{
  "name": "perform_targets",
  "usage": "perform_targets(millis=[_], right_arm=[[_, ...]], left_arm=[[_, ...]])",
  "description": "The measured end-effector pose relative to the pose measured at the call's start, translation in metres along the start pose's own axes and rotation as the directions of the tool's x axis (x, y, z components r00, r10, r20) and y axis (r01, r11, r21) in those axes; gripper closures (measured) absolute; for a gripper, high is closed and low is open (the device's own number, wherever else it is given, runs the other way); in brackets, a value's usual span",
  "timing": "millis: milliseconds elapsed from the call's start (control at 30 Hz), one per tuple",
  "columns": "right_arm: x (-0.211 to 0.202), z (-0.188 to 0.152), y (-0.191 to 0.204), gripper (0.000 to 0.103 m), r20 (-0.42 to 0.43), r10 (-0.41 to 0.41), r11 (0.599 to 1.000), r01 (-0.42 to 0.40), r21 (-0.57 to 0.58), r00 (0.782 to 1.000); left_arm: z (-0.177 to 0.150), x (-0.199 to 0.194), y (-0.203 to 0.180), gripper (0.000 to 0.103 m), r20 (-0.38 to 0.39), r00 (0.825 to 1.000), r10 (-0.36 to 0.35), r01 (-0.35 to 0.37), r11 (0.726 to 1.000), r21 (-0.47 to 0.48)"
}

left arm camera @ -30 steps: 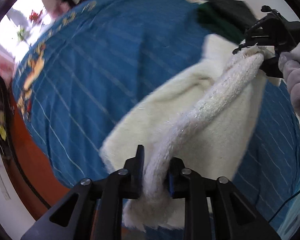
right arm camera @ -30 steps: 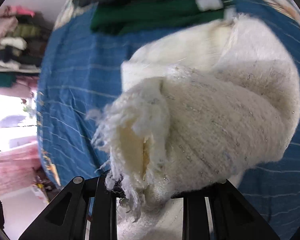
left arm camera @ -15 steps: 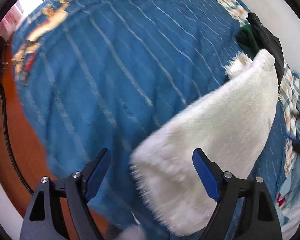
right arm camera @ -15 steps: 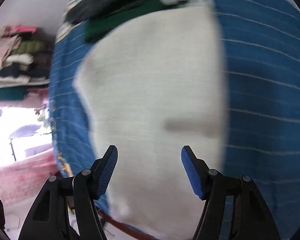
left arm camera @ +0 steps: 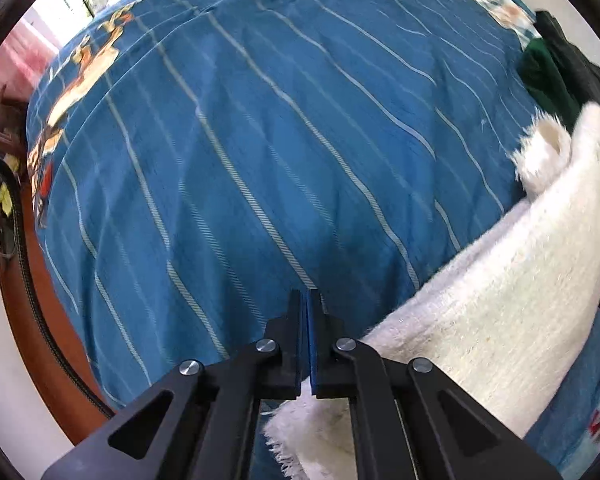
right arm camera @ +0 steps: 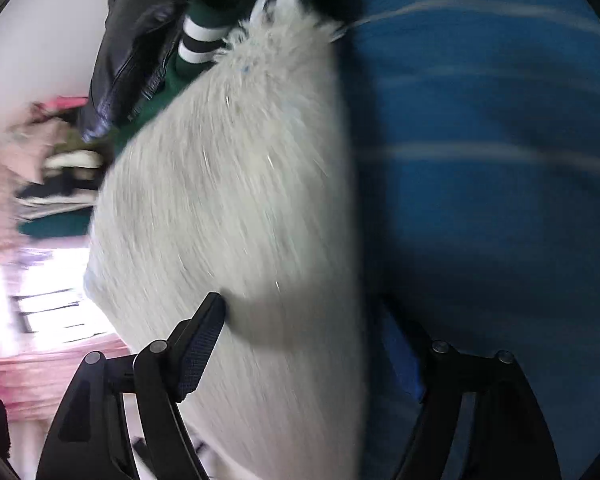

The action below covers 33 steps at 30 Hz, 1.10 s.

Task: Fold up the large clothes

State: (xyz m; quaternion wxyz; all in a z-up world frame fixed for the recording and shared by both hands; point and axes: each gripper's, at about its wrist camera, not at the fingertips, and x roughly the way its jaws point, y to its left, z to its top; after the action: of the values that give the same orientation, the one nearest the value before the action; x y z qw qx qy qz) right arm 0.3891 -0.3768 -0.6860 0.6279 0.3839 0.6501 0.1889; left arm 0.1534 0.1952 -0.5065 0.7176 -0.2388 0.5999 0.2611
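Cream, fuzzy knit fabric is the item being folded: a large white garment lying on a bed covered with a blue striped bedspread.

Left wrist view: the left gripper sits at lower centre of the frame with its jaws pressed together; nothing shows between the blue pads, so it holds nothing. The garment runs as a doubled band from lower centre to the right edge, with a frayed fringe end curled at right centre. A dark green garment and a black one lie at the upper right. Most of the bedspread to the left of the band is bare.

Right wrist view: the picture is motion-blurred. The right gripper is at the bottom of the frame with its jaws wide apart, straddling the edge of the garment without clamping it; the left finger lies over the knit, the right one over the bedspread. A black jacket and the green garment with white stripes lie at upper left.

Step in hand, by judgement: one fold looks laid down and both grippers are free. The next move probably calls for a fresh grip on an end or edge of the band, with both grippers level, to make a further fold; the loose, thick knit is likely to slip or bunch.
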Motion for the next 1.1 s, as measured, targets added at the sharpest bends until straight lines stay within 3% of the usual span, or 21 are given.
perform_targets(millis=[33,100,167,233,267,333,367,400,467,567,667,733,767,867,933,1033,1067,1100], right_arm=[[0.008,0.007,0.002,0.026,0.003,0.024,1.000,-0.024,-0.012,1.000],[0.016,0.012,0.015,0.069,0.024,0.036,0.997,-0.034,-0.067,0.999],[0.008,0.005,0.018,0.080,0.065,0.036,0.998,-0.033,-0.046,0.997],[-0.020,-0.008,0.008,0.091,0.143,0.070,0.996,-0.077,0.045,0.987],[-0.039,-0.018,-0.001,0.095,0.194,0.095,0.986,-0.119,0.113,0.976],[-0.079,-0.045,-0.015,0.096,0.298,0.090,0.967,-0.155,0.201,0.950],[-0.102,-0.065,-0.024,0.096,0.345,0.071,0.957,-0.161,0.242,0.936],[-0.112,-0.081,-0.028,0.096,0.373,0.045,0.951,-0.154,0.269,0.927],[-0.152,-0.119,-0.055,0.096,0.423,0.008,0.919,-0.174,0.355,0.906],[-0.205,-0.189,-0.096,0.096,0.444,-0.107,0.862,-0.140,0.488,0.889],[-0.235,-0.244,-0.128,0.096,0.381,-0.202,0.816,-0.061,0.575,0.902],[-0.245,-0.267,-0.150,0.094,0.280,-0.257,0.788,0.033,0.614,0.925],[-0.247,-0.273,-0.151,0.087,0.235,-0.293,0.789,0.096,0.606,0.927],[-0.267,-0.271,-0.149,0.085,0.115,-0.412,0.798,0.297,0.523,0.904],[-0.282,-0.267,-0.134,0.085,0.116,-0.435,0.823,0.342,0.455,0.893],[-0.303,-0.254,-0.112,0.065,0.153,-0.450,0.850,0.370,0.374,0.880],[-0.308,-0.251,-0.108,0.055,0.167,-0.456,0.856,0.379,0.351,0.874],[-0.305,-0.251,-0.102,0.054,0.174,-0.459,0.859,0.385,0.337,0.871]], left_arm=[[-0.001,-0.003,0.002,0.102,0.000,1.000,0.016,-0.016,1.000,0.001],[-0.006,-0.010,0.003,0.098,0.001,1.000,0.019,-0.019,1.000,0.017],[-0.008,-0.018,0.005,0.098,0.021,0.999,0.043,-0.043,0.999,0.031],[-0.011,-0.023,0.003,0.097,0.042,0.996,0.074,-0.076,0.996,0.044],[-0.011,-0.024,0.002,0.092,0.040,0.996,0.082,-0.084,0.995,0.052],[-0.011,-0.024,-0.004,0.048,0.037,0.997,0.065,-0.067,0.996,0.064],[-0.010,-0.025,-0.006,0.003,0.040,0.997,0.062,-0.064,0.996,0.068],[-0.007,-0.024,-0.013,0.000,0.050,0.997,0.062,-0.066,0.995,0.068],[-0.003,-0.030,-0.021,0.000,0.068,0.996,0.063,-0.068,0.995,0.069],[-0.003,-0.037,-0.029,0.000,0.085,0.994,0.067,-0.075,0.994,0.085],[-0.007,-0.044,-0.041,0.000,0.095,0.993,0.066,-0.077,0.990,0.117],[-0.011,-0.046,-0.051,0.000,0.095,0.992,0.078,-0.091,0.986,0.143],[-0.015,-0.047,-0.056,0.000,0.097,0.992,0.078,-0.093,0.983,0.157],[-0.020,-0.042,-0.066,0.000,0.090,0.994,0.054,-0.070,0.982,0.178],[-0.021,-0.031,-0.077,0.000,0.066,0.998,0.023,-0.034,0.983,0.178],[-0.018,0.001,-0.100,0.001,-0.039,0.997,-0.066,0.072,0.983,0.171],[-0.020,0.007,-0.107,0.007,-0.060,0.994,-0.090,0.099,0.980,0.171],[-0.021,0.014,-0.117,0.033,-0.068,0.991,-0.114,0.125,0.975,0.186]])
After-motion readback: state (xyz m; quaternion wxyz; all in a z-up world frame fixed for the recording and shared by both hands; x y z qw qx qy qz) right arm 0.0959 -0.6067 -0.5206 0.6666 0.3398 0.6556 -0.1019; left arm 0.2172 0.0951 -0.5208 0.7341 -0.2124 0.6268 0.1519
